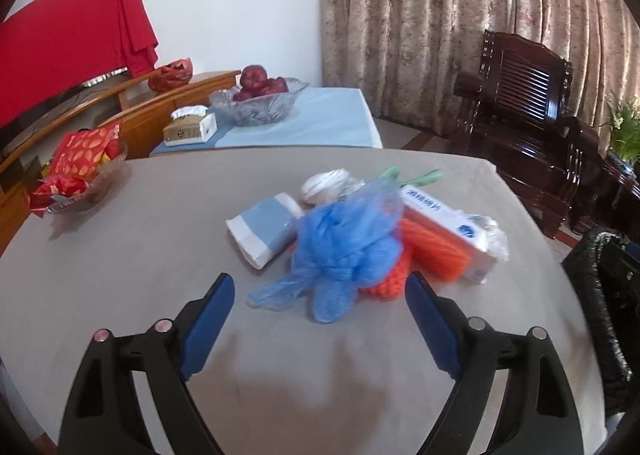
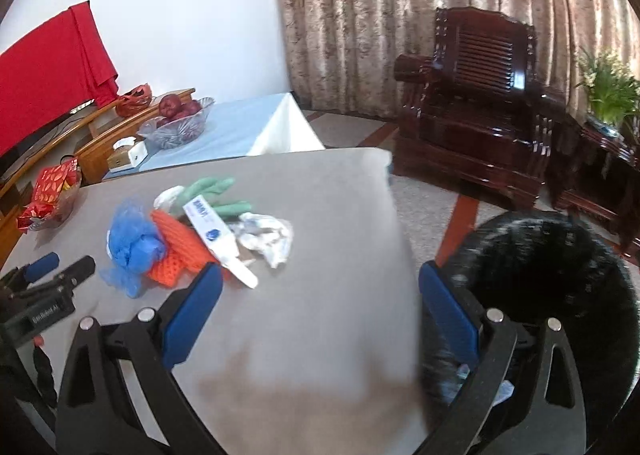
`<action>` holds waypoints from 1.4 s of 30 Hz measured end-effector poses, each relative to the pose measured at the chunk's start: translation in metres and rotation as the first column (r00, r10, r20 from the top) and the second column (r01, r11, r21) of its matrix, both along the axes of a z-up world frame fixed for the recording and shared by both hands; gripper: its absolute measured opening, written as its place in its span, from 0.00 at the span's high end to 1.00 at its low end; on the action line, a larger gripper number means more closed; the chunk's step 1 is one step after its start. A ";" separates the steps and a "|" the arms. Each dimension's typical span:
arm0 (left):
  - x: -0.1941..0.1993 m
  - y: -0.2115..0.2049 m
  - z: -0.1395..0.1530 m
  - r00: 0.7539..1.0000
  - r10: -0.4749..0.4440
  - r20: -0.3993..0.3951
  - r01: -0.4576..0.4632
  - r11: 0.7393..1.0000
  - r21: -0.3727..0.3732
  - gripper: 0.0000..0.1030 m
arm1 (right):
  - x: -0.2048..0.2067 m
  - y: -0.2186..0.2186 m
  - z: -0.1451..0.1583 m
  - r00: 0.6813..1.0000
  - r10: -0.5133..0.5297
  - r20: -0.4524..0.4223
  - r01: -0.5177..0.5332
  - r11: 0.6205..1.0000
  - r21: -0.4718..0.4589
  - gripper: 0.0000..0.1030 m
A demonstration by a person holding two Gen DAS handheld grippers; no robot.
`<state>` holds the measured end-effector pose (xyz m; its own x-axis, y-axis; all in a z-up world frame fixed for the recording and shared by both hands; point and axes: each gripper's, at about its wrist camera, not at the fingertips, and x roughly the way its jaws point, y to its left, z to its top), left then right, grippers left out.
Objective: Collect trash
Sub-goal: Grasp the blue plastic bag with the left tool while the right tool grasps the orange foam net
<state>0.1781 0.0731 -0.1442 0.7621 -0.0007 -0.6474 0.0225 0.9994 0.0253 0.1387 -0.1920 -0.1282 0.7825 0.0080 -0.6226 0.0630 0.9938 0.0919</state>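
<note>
The left tool (image 1: 320, 283) hangs low over the grey desk (image 1: 140, 255) with its blue-padded fingers (image 1: 212, 319) spread wide and nothing between them; the trash pile sits just beyond its tips. Nearest is a crumpled blue bag (image 1: 340, 247), its loose end trailing toward the tool, and it lies over an orange foam net (image 1: 436, 251). Left of the bag lies a blue-and-white tissue pack (image 1: 264, 231), touching or nearly touching it. A long white box (image 1: 444, 227) with blue print rests across the net, and behind it are a white mask (image 1: 328, 183), blurred, and pale green gloves (image 1: 424, 175). The right tool (image 2: 320, 287) is also wide open and holds nothing; its left finger reaches over the desk near the box's end, while its right finger hangs past the desk edge over a bin lined with a black bag (image 2: 552, 275). From this side a crumpled white paper (image 2: 268, 235) shows just right of the box (image 2: 220, 239), beside the net (image 2: 180, 247), bag (image 2: 136, 243) and gloves (image 2: 212, 191). At the desk's far left stands a glass bowl of red packets (image 1: 76, 175). Beyond is a blue-covered desk (image 1: 328, 123) with a fruit bowl (image 1: 260, 99) and tissue box (image 1: 190, 129). A dark wooden chair (image 1: 520, 111) stands by the curtain (image 1: 440, 15).
</note>
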 end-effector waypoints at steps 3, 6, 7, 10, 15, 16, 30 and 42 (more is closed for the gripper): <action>0.015 0.005 -0.013 1.000 0.004 -0.019 -0.004 1.000 -0.006 0.18 | 0.017 0.012 -0.009 0.999 0.025 -0.019 -0.025 1.000 0.005 0.22; 0.028 0.005 -0.025 0.999 0.004 -0.037 -0.005 1.000 -0.022 0.21 | 0.027 0.019 -0.019 0.998 0.036 -0.044 -0.036 0.999 0.001 0.28; 0.035 0.004 -0.030 0.999 -0.001 -0.045 -0.001 0.999 -0.032 0.21 | 0.030 0.021 -0.022 0.998 0.038 -0.050 -0.039 0.999 -0.001 0.29; 0.050 0.002 -0.041 0.998 -0.010 -0.063 0.007 0.999 -0.051 0.23 | 0.037 0.025 -0.027 0.997 0.051 -0.063 -0.051 0.999 -0.010 0.33; 0.065 -0.005 -0.046 0.996 -0.054 -0.071 0.047 0.994 -0.102 0.53 | 0.052 0.030 -0.033 0.994 0.079 -0.076 -0.080 0.997 -0.004 0.41; 0.065 -0.008 -0.044 0.995 -0.071 -0.064 0.064 0.992 -0.111 0.58 | 0.053 0.031 -0.033 0.993 0.087 -0.076 -0.087 0.996 -0.002 0.42; 0.027 0.021 -0.003 0.999 -0.021 0.038 0.027 0.989 -0.148 0.81 | 0.066 0.075 -0.035 0.970 0.237 -0.062 -0.236 0.972 0.024 0.60; 0.012 0.043 -0.018 0.999 0.036 -0.017 -0.038 0.992 -0.117 0.81 | 0.077 0.117 -0.049 0.945 0.310 -0.102 -0.312 0.950 -0.012 0.71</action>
<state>0.1898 0.1157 -0.1620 0.7531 -0.0494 -0.6561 -0.0150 0.9956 -0.0922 0.2155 -0.0755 -0.1772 0.6795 0.2231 -0.6990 -0.2424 0.9674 0.0732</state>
